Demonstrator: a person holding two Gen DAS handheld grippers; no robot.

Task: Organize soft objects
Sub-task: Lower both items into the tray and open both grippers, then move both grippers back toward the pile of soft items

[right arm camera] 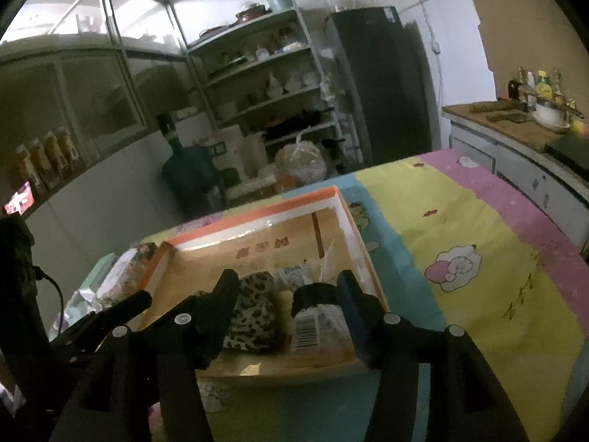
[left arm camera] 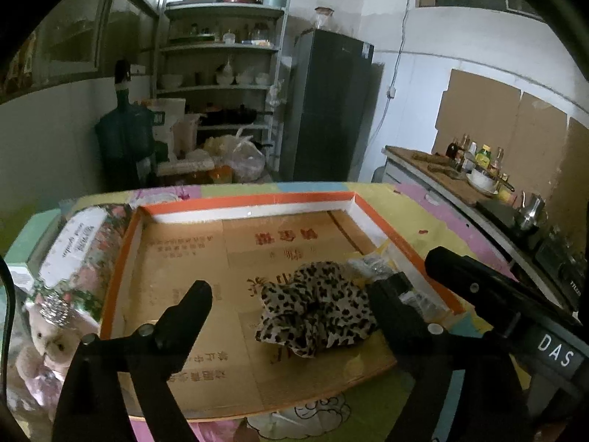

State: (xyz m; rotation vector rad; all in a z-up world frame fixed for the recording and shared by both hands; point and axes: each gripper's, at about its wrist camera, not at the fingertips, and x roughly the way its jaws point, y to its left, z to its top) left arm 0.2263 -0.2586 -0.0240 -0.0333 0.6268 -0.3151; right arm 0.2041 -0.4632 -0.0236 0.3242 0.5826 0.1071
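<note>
I see scrunchie [left arm camera: 316,313]: leopard-print, ruffled, flat in box [left arm camera: 254,199] | packet [right arm camera: 316,322]: clear, barcoded, just beside it | bear [left arm camera: 44,342]: pink, outside box

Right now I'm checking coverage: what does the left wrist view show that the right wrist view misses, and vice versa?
Left wrist only: a pink teddy bear beside the box, outside it.
Right wrist only: a barcoded clear packet and the sheep print on the tablecloth.
Both: the orange-rimmed cardboard box with the leopard-print scrunchie lying inside, neither tool gripping it.
</note>
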